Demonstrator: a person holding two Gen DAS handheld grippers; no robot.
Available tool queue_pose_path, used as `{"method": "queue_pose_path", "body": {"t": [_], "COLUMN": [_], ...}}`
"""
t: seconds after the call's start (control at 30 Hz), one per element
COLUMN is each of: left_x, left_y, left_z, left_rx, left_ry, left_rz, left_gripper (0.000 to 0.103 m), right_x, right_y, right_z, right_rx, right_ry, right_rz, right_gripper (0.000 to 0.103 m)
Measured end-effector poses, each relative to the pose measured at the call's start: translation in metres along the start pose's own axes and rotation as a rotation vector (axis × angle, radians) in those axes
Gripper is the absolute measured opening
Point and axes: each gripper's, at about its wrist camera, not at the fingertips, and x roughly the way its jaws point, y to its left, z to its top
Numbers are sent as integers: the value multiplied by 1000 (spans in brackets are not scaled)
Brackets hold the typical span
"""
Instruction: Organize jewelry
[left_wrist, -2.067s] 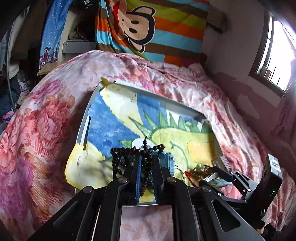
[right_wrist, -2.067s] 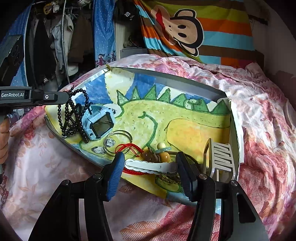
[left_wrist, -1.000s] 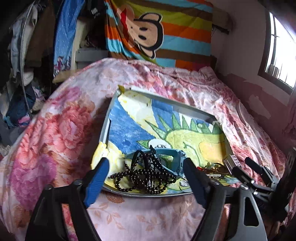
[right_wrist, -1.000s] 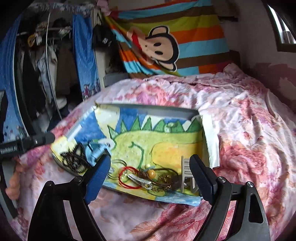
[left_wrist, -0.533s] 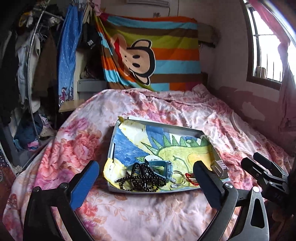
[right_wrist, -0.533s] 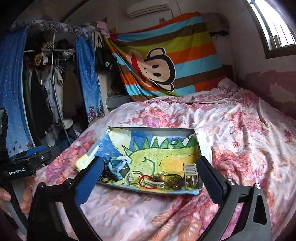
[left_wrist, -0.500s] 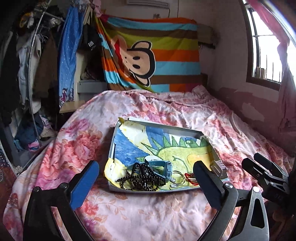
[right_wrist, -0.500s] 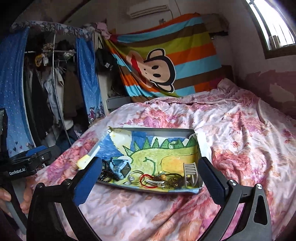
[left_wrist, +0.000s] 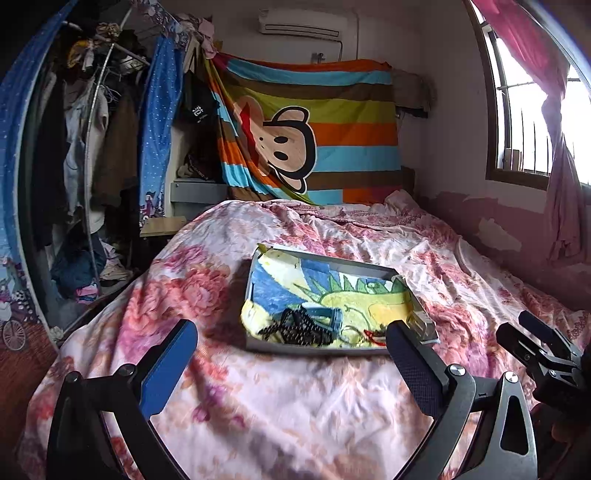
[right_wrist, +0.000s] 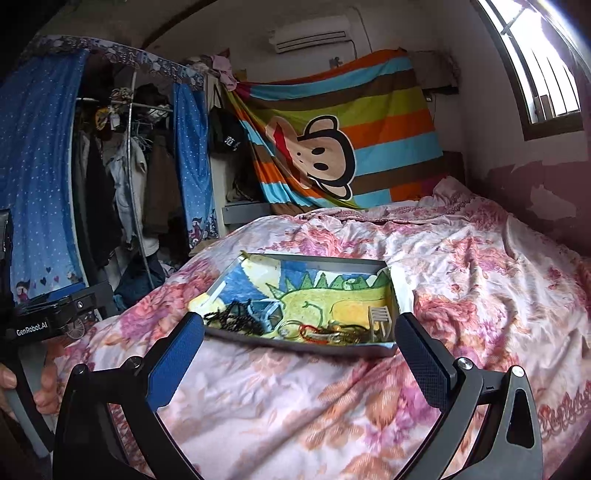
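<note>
A grey tray (left_wrist: 317, 349) (right_wrist: 306, 346) lined with a dinosaur drawing lies on the flowered bedspread. Along its near side are a black bead necklace (left_wrist: 295, 330) (right_wrist: 231, 319), a blue watch (left_wrist: 327, 315) (right_wrist: 267, 314), thin rings, a red cord (right_wrist: 308, 332), a tangle of small pieces and a white comb-like clip (left_wrist: 421, 323) (right_wrist: 380, 321). My left gripper (left_wrist: 291, 343) stands open and empty, well back from the tray. My right gripper (right_wrist: 299, 332) is open and empty too, equally far back. The right gripper's fingers (left_wrist: 535, 341) show at the left wrist view's right edge.
The bedspread (left_wrist: 295, 406) (right_wrist: 480, 277) covers the whole bed. A striped monkey blanket (left_wrist: 314, 136) hangs at the head. A clothes rack (right_wrist: 122, 184) with blue curtains stands left. A window (left_wrist: 532, 122) is on the right wall. A hand (right_wrist: 44, 384) holds the left gripper's handle.
Both grippers let go, opened wide and drew back and up from the tray. The bead necklace now lies in the tray beside the watch. The tray looks smaller and farther.
</note>
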Motion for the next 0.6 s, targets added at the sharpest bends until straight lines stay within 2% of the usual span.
{"method": "queue_pose_path", "body": {"t": [0.33, 0.6], "left_x": [-47, -58], "left_y": [10, 6], "left_z": [-34, -49], "left_rx": [5, 34], "left_ry": [-14, 21], "left_rz": [58, 58], "left_gripper": [103, 103], "right_x": [-40, -42], "right_y": [17, 18], "right_z": [-18, -29], "right_rx": [-29, -35], "right_ry": [3, 39], "right_rz": [8, -3], "right_gripper": [101, 101]}}
